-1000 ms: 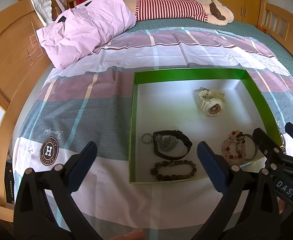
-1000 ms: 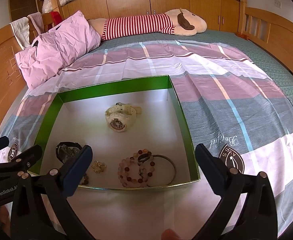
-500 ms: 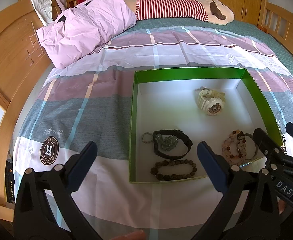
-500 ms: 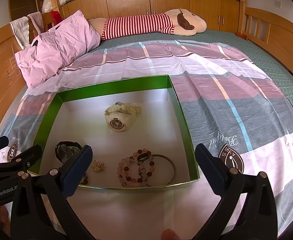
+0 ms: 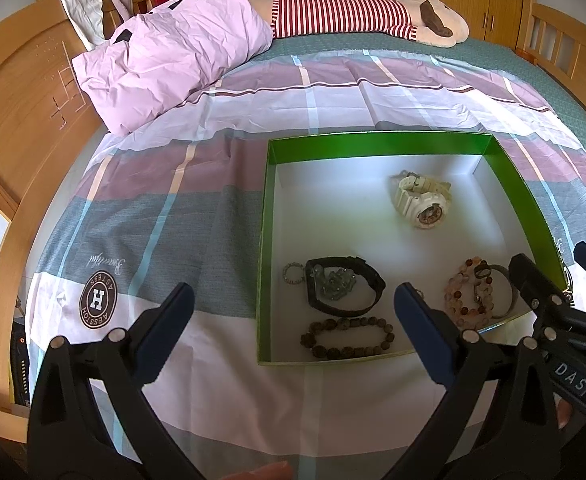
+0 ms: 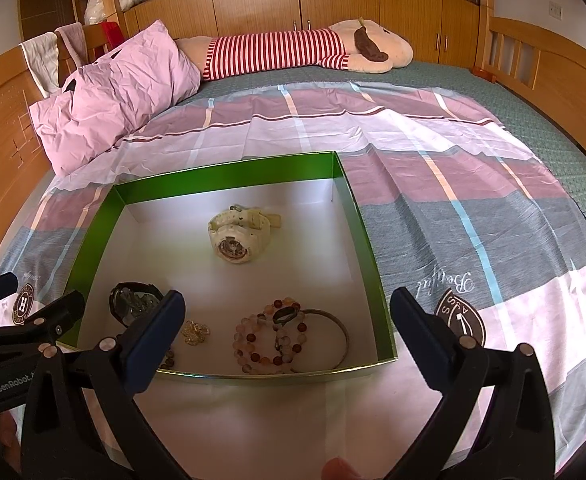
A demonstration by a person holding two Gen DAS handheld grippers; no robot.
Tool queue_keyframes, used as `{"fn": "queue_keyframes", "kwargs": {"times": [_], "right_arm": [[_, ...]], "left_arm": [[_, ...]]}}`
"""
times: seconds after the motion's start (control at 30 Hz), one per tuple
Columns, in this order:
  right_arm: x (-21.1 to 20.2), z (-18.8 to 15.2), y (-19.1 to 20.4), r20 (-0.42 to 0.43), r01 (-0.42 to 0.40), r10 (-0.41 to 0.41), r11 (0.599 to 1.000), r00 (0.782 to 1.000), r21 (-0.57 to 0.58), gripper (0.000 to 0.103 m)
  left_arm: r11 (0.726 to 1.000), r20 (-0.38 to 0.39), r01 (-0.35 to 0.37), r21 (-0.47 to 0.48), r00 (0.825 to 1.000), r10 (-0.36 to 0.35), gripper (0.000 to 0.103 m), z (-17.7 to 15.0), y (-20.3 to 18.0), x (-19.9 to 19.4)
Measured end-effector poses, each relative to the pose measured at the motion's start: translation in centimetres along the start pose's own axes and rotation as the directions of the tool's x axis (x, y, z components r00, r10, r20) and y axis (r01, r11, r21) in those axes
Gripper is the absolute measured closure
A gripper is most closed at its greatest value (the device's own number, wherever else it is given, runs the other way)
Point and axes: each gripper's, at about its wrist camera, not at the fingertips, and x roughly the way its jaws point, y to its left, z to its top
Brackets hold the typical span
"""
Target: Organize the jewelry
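Observation:
A green box (image 5: 271, 152) (image 6: 349, 196) with a white floor lies on the bed. In it are a white watch (image 5: 421, 200) (image 6: 237, 236), a black watch (image 5: 345, 292) (image 6: 133, 302), a dark bead bracelet (image 5: 347, 340), a pink bead bracelet (image 5: 467, 298) (image 6: 269, 336), a thin metal bangle (image 6: 343, 332) and a small gold piece (image 6: 195, 332). My left gripper (image 5: 289, 328) is open and empty, just in front of the box's near left corner. My right gripper (image 6: 285, 328) is open and empty over the box's near edge.
The box sits on a plaid sheet (image 6: 453, 208). A pink pillow (image 5: 173, 60) and a striped plush toy (image 6: 301, 50) lie farther back. A wooden headboard (image 5: 17, 100) runs along the left and wooden cupboards (image 6: 333, 0) behind.

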Motion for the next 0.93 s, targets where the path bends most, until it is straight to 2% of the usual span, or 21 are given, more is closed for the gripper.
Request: {"fn": "queue_keyframes", "kwargs": {"times": [0.93], "right_arm": [[0.16, 0.13, -0.16, -0.005, -0.003, 0.003, 1.000, 1.000, -0.012, 0.001]], "left_arm": [[1.000, -0.009, -0.013, -0.008, 1.000, 0.013, 0.002, 0.10, 0.33, 0.31]]}}
